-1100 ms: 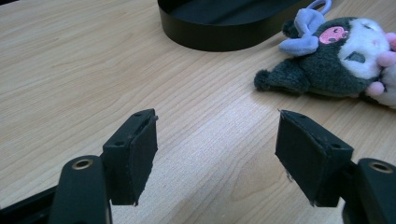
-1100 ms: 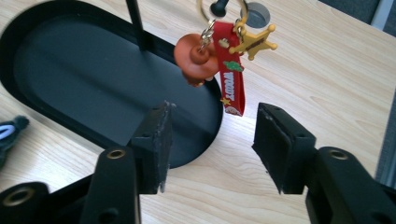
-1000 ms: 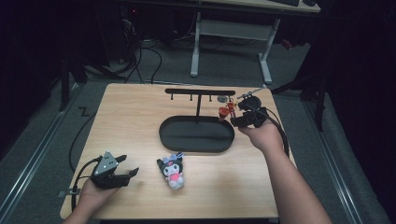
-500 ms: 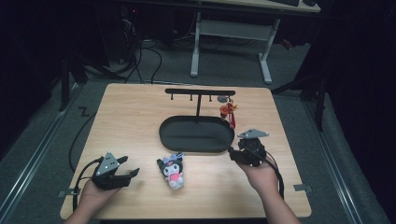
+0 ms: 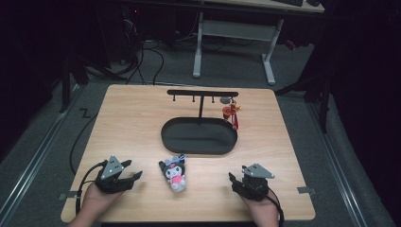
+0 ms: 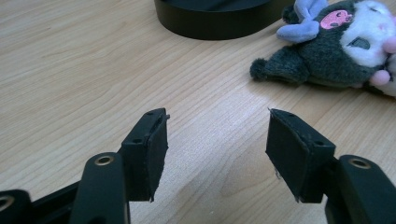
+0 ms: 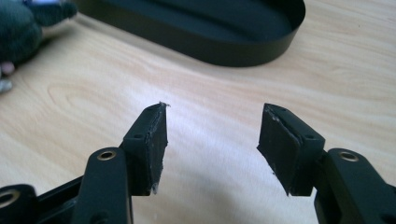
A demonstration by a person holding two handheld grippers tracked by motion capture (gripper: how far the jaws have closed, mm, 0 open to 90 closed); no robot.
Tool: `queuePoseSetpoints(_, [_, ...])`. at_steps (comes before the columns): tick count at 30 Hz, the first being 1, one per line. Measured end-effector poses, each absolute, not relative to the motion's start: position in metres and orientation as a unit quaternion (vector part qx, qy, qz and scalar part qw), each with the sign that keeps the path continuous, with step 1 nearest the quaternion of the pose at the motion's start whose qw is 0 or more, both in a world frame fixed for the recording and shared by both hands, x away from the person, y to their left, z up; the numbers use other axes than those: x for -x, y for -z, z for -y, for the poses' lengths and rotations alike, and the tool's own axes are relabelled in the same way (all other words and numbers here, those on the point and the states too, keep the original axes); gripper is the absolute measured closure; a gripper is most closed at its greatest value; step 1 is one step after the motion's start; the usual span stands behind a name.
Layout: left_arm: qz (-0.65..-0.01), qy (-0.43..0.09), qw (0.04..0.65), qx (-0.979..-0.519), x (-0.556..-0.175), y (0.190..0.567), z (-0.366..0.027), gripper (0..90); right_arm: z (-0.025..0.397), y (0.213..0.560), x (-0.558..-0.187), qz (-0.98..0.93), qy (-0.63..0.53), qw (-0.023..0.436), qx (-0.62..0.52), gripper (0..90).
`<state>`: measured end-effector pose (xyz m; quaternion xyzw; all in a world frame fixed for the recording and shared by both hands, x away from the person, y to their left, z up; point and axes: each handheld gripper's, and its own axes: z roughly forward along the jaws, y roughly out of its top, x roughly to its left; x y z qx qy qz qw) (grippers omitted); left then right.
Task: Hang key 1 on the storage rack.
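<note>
With both jaws spread, I rest my left gripper [image 5: 134, 175] and right gripper [image 5: 231, 178] on the counter [image 5: 132, 118], flanking the plush toy [image 5: 173, 172].

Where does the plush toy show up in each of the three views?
High view: the plush toy lies at lower centre, in front of the black oval tray.
Left gripper view: top right, dark ears and white face, beyond the open jaws.
Right gripper view: top left corner, a dark fuzzy part cut by the edge.
Shared landmark: the black oval tray, behind the toy in each.
</note>
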<state>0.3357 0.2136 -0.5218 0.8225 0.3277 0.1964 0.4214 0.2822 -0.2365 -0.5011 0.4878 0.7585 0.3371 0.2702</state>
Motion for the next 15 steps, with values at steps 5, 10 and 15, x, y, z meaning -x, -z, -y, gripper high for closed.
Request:
queuePoseSetpoints(5, [-0.323, -0.181, 0.412, -0.833, -0.334, 0.525, -0.207, 43.1, 0.241, 0.509, -0.264, -0.746, -0.366, 0.280, -0.481, 41.5])
queuePoseSetpoints(10, [-0.325, -0.184, 0.405, -0.835, -0.328, 0.526, -0.193, 44.3, 0.247, 0.507, -0.264, -0.739, -0.383, 0.281, -0.478, 41.5])
queuePoseSetpoints(15, [-0.317, -0.201, 0.398, -0.837, -0.325, 0.524, -0.174, 46.0, 0.252, 0.503, -0.268, -0.727, -0.401, 0.283, -0.481, 42.1])
